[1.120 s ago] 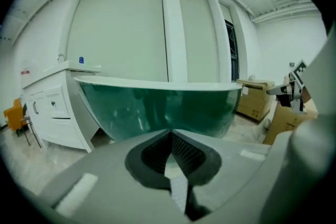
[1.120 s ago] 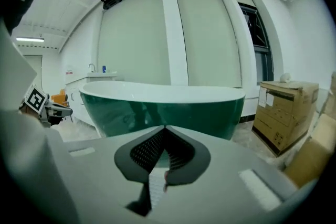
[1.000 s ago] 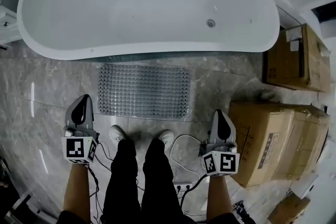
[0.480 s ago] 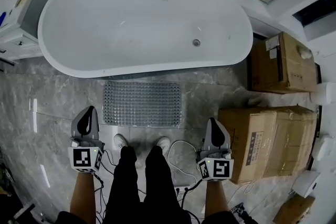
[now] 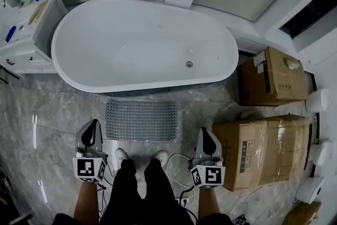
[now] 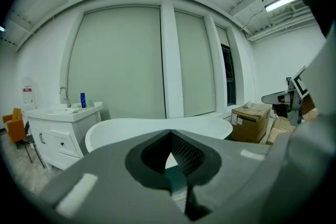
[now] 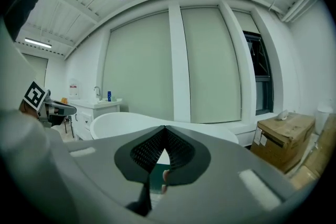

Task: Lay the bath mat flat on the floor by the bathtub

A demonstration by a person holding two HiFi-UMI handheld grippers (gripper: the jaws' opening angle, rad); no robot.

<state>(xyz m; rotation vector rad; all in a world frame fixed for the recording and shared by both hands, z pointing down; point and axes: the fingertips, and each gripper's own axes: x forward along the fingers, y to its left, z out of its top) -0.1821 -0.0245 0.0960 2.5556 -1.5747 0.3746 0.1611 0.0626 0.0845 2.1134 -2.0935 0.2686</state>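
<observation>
The clear studded bath mat lies flat on the marble floor, right along the near side of the white bathtub. My left gripper hovers off the mat's near left corner, jaws shut and empty. My right gripper hangs to the right of the mat's near right corner, also shut with nothing in it. In the left gripper view the jaws meet in front of the bathtub. The right gripper view shows the same closed tips with the tub behind them.
Cardboard boxes stand at the right and beside the tub's end. A white vanity with bottles sits left of the tub. Cables trail on the floor by the person's shoes.
The view has pulled back and up, showing more of the room. Both grippers sit lower in the frame and a little closer together. The mat has stayed flat by the tub.
</observation>
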